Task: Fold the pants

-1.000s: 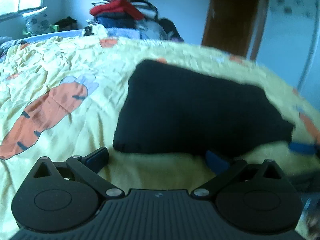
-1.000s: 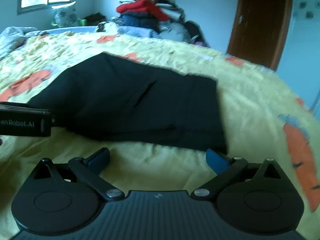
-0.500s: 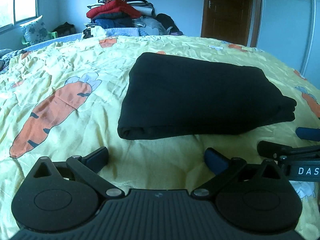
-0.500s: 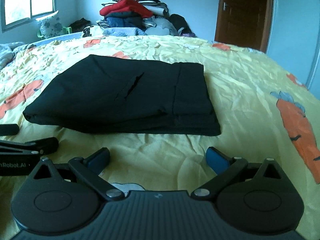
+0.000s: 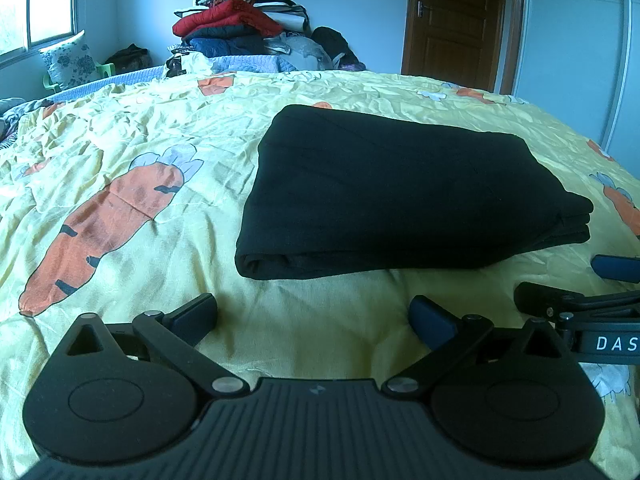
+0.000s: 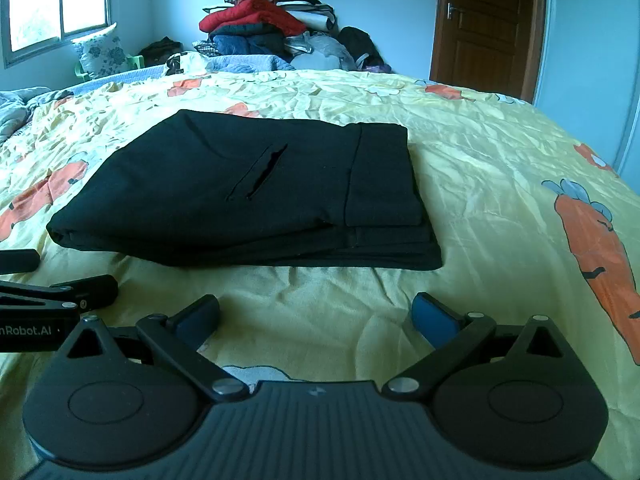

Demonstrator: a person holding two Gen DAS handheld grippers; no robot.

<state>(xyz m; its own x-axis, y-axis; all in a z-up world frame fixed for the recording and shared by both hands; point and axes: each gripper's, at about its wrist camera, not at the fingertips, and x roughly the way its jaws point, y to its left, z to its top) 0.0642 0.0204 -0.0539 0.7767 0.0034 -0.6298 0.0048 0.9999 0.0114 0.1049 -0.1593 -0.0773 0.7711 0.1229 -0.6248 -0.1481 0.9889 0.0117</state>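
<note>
The black fabric pants (image 5: 400,196), folded into a thick rectangular stack, lie on the yellow bedspread printed with orange carrots (image 5: 132,128), just ahead of both tools and touching neither. The left tool (image 5: 314,316) has its two blue-padded fingers spread wide with nothing between them, hanging low over the bedspread; the pants' rolled fold edge faces it, slightly to its right. The right tool (image 6: 316,312) is likewise spread wide and empty, with the stacked layered edges of the pants straight ahead and a slit pocket (image 6: 260,176) showing on the top layer. Each tool appears at the edge of the other's view, side by side. Far beyond both, a heap of mixed clothing (image 6: 272,32) rises behind the bed, beside a brown wooden door (image 6: 488,20).
</note>
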